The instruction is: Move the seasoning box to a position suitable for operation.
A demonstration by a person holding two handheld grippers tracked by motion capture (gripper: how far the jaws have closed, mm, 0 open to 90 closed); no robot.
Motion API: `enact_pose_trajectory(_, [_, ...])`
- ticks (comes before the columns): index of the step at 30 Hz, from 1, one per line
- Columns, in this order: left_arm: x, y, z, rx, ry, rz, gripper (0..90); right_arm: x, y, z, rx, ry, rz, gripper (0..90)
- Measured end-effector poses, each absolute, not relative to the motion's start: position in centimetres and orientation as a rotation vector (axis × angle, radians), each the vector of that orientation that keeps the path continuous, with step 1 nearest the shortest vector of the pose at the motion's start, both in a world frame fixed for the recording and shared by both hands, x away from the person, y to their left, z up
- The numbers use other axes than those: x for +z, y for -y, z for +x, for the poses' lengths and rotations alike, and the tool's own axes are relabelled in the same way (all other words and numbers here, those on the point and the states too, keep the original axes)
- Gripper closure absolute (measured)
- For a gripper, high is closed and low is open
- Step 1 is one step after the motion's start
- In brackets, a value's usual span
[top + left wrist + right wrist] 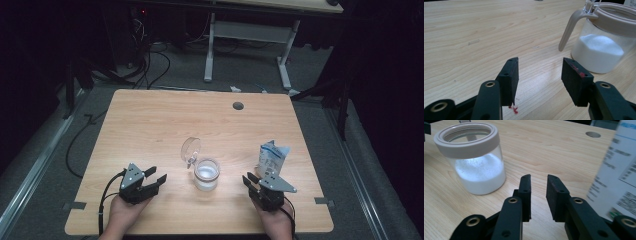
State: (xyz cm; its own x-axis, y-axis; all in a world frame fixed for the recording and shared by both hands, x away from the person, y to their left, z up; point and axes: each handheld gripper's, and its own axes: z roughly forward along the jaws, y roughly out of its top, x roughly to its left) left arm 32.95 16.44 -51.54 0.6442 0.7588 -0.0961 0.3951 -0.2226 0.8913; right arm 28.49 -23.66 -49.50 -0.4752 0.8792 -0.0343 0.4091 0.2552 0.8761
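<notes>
Both grippers are hanging open and empty, the left gripper [155,179] gaping wide and the right gripper [248,180] standing narrower, each flanking the jar [206,173] at mid-table. The jar is looking like smooth, slippery glass with a matte plastic collar, half full of white powder (so probably moderately heavy, breakable); I would be gripping below the collar. Its hinged lid [191,149] is standing open, and a soft paper packet [271,157] is sitting just beyond the right gripper.

Clear glass jar [206,174], beige rim and latch, white powder inside. White-and-blue printed packet [271,159]. Light wood-grain table [150,130]. Black gripper pads [510,78], red smears.
</notes>
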Motion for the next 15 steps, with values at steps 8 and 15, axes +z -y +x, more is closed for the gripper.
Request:
enact_pose_trajectory(8, [-51.3, -16.6, 33.1, 0.434, -0.931, 1.819, 57.5, -50.1, 22.1, 29.4, 1.164, -2.037, 1.14, 86.0])
enact_pose_trajectory(15, [-51.1, -16.1, 33.1, 0.415, -0.944, 1.814, 69.2, -50.6, 21.9, 29.3, 1.16, -2.069, 1.123, 89.9])
